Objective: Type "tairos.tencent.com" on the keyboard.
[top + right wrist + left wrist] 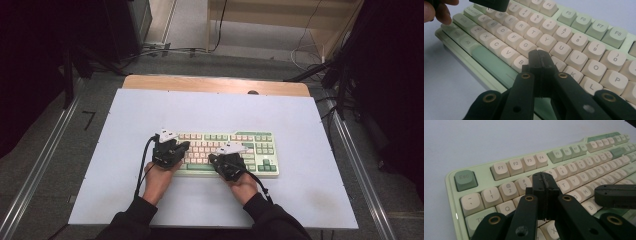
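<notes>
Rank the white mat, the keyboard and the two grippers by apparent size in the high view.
1. White mat.
2. Keyboard.
3. Left gripper and right gripper: they look alike, so no ranking between them.

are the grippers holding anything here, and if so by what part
Nothing is held. The left gripper and right gripper both have their jaws shut together with nothing between them, poised over the keys of the keyboard.

floor (200, 62): grey carpet, cables | table (210, 84): wooden | sides: dark drapes (30, 60) | rails (40, 160): metal
</notes>
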The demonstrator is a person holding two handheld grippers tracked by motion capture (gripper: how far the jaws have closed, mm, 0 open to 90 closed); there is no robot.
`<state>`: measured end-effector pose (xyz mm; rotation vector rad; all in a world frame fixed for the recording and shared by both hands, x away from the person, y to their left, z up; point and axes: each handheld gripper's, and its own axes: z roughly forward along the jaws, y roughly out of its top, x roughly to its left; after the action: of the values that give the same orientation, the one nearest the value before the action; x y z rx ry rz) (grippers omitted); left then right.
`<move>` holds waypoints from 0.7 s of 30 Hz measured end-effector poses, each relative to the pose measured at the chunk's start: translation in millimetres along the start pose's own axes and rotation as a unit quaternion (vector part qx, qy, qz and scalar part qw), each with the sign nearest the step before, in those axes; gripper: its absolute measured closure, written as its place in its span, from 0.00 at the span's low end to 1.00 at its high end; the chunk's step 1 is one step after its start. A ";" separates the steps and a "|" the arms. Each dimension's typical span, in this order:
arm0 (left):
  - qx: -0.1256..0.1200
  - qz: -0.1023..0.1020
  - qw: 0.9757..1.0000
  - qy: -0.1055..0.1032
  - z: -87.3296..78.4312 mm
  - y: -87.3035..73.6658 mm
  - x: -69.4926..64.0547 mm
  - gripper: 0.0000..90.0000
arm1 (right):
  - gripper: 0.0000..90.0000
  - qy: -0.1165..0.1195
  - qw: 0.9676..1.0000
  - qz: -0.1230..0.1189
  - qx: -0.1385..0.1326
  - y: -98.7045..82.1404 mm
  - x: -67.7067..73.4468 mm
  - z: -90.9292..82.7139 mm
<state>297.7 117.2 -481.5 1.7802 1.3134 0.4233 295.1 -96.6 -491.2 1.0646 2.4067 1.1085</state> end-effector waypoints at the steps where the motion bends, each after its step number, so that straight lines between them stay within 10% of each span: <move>1: 0.000 0.000 1.000 -0.001 -0.6 0.2 -0.1 1.00 | 0.97 0.002 1.000 0.004 -0.005 0.7 -0.5 -1.7; 21: 0.003 0.013 1.000 -0.013 -7.0 -3.6 -7.5 1.00 | 0.97 -0.012 0.999 0.026 -0.032 7.1 -15.8 -18.4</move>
<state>287.7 113.8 -478.7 1.8037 1.2763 0.4084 299.9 -114.9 -474.3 1.1193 2.3208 1.1766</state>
